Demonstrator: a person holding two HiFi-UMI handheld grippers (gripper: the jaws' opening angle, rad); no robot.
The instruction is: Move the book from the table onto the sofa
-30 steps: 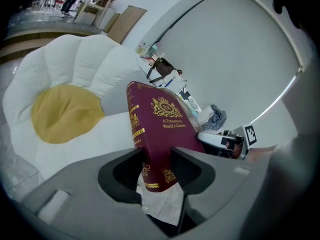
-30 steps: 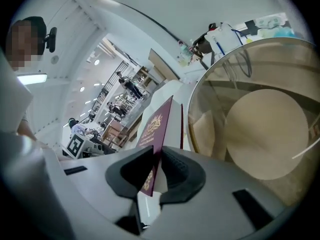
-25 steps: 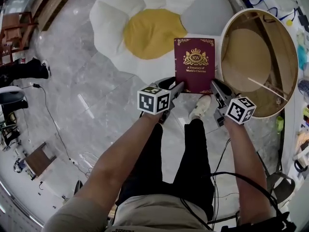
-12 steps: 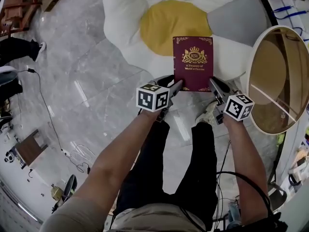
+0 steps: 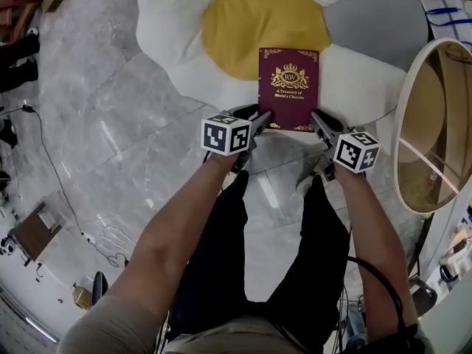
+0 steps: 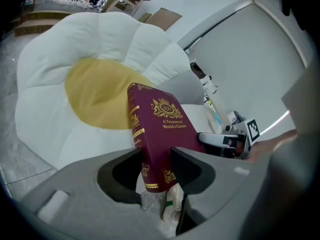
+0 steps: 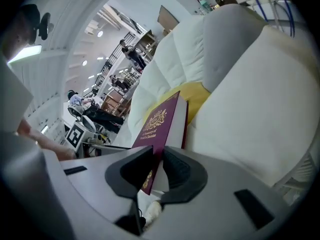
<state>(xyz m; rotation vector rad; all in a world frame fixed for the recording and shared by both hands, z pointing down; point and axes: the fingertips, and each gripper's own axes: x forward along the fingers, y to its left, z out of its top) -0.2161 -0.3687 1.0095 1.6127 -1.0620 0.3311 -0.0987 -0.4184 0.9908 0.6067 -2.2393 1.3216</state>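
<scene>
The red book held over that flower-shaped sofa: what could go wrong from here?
1. The left gripper and right gripper pinch the book only at its two near corners, so its far end could sag or slip free.
2. The right gripper sits on the page-edge side, so the book might fan open.
3. The sofa looks puffy and lobed; released near its front petals, the book could slide to the floor.

Both arms out front, side by side. Left tool (image 5: 259,121) and right tool (image 5: 318,119) pitched down, each clamped on a near corner of the book (image 5: 287,80).
</scene>
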